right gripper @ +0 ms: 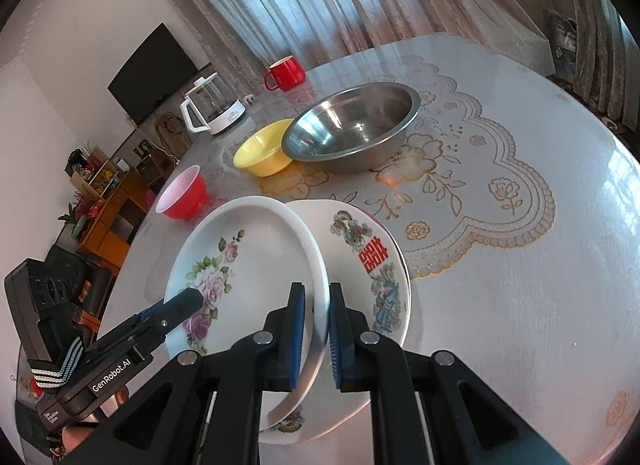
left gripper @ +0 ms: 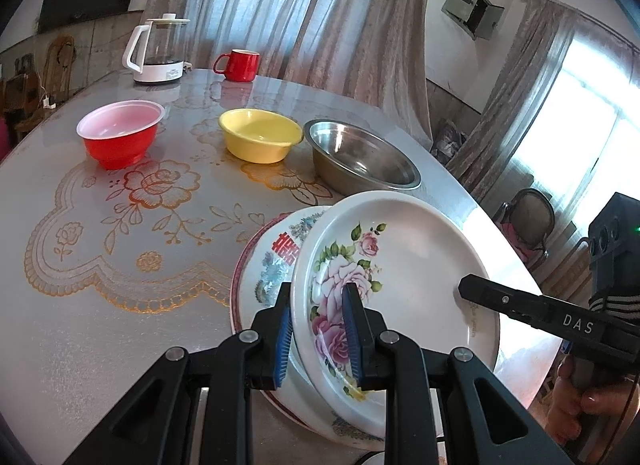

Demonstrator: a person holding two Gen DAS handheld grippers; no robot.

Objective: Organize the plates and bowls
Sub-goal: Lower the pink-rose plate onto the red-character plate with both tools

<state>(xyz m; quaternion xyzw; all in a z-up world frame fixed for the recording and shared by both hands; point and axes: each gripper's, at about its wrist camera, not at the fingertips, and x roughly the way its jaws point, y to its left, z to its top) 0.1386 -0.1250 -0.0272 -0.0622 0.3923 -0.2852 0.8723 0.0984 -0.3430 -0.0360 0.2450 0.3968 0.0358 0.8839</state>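
Stacking is under way: both grippers pinch the rose plate by opposite rims, the left gripper and the right gripper each with jaws clamped across its edge. It hangs tilted over the patterned plate lying on the table, possibly touching it. Next, level it, lower it squarely, then release. Three bowls wait beyond.

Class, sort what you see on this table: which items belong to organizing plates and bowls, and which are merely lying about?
Belong to the job:
rose plate
crested plate
red bowl
yellow bowl
steel bowl
left gripper
right gripper

Lying about:
red mug
kettle
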